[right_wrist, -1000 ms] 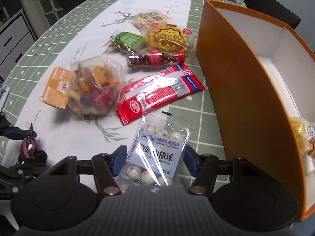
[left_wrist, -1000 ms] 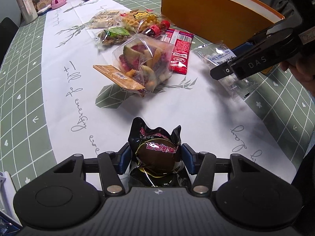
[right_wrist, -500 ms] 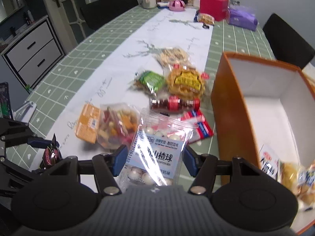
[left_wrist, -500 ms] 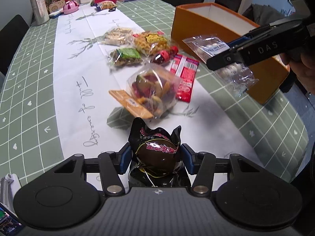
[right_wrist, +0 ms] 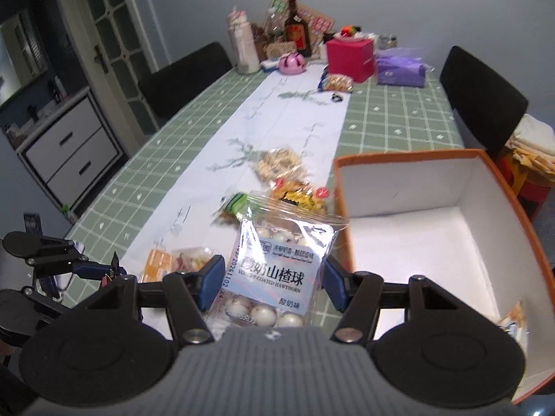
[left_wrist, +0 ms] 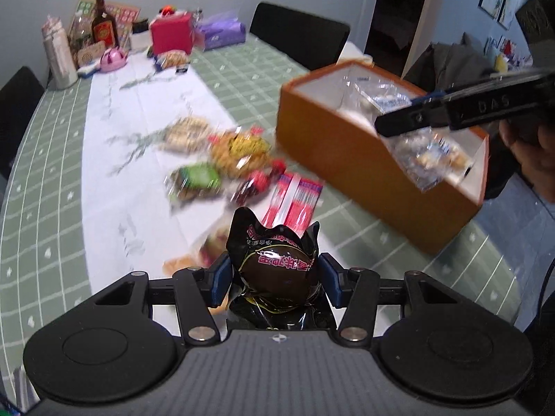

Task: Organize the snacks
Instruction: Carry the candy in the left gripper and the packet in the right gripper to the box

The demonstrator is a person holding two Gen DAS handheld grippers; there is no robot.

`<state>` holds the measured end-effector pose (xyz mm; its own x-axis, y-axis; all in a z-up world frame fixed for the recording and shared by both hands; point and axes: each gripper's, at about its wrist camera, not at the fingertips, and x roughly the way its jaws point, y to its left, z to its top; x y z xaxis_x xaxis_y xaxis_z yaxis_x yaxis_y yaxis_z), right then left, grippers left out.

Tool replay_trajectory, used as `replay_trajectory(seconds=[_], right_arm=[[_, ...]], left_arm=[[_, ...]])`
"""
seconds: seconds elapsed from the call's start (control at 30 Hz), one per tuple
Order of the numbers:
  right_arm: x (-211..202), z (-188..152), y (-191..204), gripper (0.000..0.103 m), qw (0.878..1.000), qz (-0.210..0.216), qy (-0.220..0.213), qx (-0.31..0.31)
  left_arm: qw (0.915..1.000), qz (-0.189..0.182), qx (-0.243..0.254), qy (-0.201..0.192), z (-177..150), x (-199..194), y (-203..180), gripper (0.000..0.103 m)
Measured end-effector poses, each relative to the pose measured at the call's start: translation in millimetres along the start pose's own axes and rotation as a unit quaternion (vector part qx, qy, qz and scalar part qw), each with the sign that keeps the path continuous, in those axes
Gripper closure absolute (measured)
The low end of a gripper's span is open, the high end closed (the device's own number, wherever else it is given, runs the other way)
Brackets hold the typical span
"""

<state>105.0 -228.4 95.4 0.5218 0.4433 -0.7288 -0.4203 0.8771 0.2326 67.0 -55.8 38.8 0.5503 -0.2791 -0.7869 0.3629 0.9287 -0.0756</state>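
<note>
Taking the orange box [left_wrist: 350,159] as the landmark and working across from its left: the snacks not yet sorted are lying on the white runner [right_wrist: 277,131] to the left of the box, among them a pale cracker bag [right_wrist: 279,164], a yellow waffle pack [left_wrist: 239,149], a green-labelled pack [left_wrist: 196,178] and a red-and-white wrapper [left_wrist: 295,201] nearest the box wall. They are sitting loose and flat, probably because nothing has gathered them yet.

Further left of the box and lower, the left gripper [left_wrist: 274,274] is holding a dark foil-wrapped snack [left_wrist: 275,263]. Its jaws are standing partly closed, the blue pads pressing the round body from both sides, with the crimped top sticking up free. Gripping the firm middle rather than the loose foil is likely keeping the wrapper from slipping.

Just at the box's left wall, the right gripper [right_wrist: 274,282] is carrying a clear bag of yogurt-coated hawthorn balls [right_wrist: 277,270]. Its jaws are also partly closed, clamping the bag across its width near the lower half, so the sealed top is leaning toward the box opening. From the left wrist view the bag seems to be hanging over the box interior, though how far in I cannot tell.

Inside the box, at its near right corner, another packet [right_wrist: 513,322] is lying against the wall, which suggests the box is the collection place.
</note>
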Motion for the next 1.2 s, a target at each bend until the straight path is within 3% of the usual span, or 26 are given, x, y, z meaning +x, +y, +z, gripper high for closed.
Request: replay_trajectory(seconds=[0.3,0.57,0.87,1.2], right_arm=[[-30.3,8.7,-57.9,0.043,0.998,-0.028,-0.033,0.047],[-45.7,9.5,-110.4,0.043,0.992,-0.058,-0.051,0.096],[-37.8,-2.8,-154.8,0.043,0.987,-0.106,-0.04,0.118],[-12.9,-3.0,-152.7,0.043,0.99,-0.116,-0.009,0.075]], left_arm=[[0.9979,-0.031,0.044,-0.035,75.2,19.0,-62.0,0.042],[0.9951,-0.067,0.057,-0.046,115.2,53.2,-108.8,0.042],[0.9946,-0.058,0.082,-0.027,124.1,102.2,-144.6,0.042],[0.9949,-0.047,0.089,0.009,120.1,141.8,-157.9,0.043]])
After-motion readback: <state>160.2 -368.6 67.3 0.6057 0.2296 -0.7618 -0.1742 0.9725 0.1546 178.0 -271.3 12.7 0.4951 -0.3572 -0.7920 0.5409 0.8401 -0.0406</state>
